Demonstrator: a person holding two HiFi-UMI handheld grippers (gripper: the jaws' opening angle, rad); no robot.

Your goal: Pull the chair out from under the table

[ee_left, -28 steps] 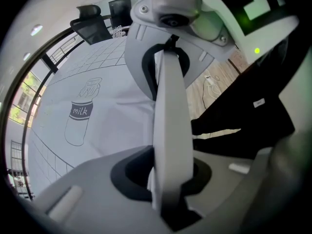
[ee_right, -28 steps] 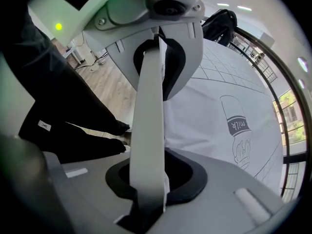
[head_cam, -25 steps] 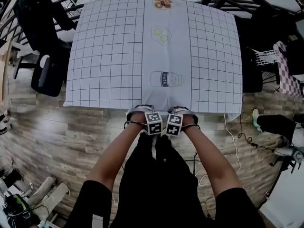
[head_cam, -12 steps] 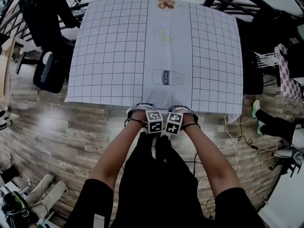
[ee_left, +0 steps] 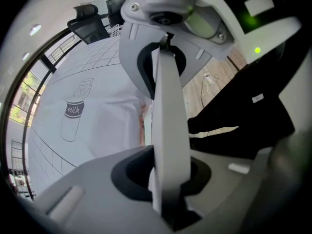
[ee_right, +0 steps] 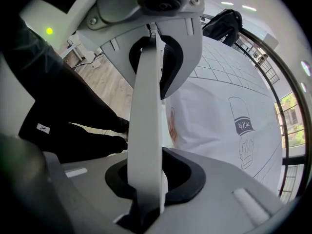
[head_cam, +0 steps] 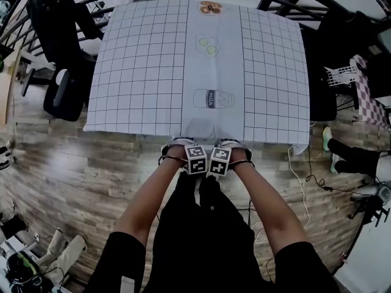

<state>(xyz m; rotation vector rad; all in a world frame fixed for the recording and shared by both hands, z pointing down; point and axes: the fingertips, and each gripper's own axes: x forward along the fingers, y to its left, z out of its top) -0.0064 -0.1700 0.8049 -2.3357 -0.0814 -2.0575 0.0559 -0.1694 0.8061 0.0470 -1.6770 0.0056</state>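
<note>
A table under a white checked cloth (head_cam: 140,72) fills the head view. The chair stands beneath its near edge, almost wholly hidden by the cloth. Only a thin brown sliver of the chair back (ee_left: 142,126) shows beside the jaws in the left gripper view, and again as the chair back (ee_right: 171,123) in the right gripper view. My left gripper (head_cam: 181,146) and right gripper (head_cam: 231,146) point straight down side by side at the cloth's near edge. The jaws of the left gripper (ee_left: 163,130) and of the right gripper (ee_right: 148,130) stand close together, clamped on that edge.
A black office chair (head_cam: 61,60) stands left of the table, and another dark chair (head_cam: 330,54) with a white wire basket (head_cam: 342,75) stands to the right. Cables (head_cam: 305,176) trail over the wooden floor. The person's black-trousered legs (head_cam: 208,224) are just behind the grippers.
</note>
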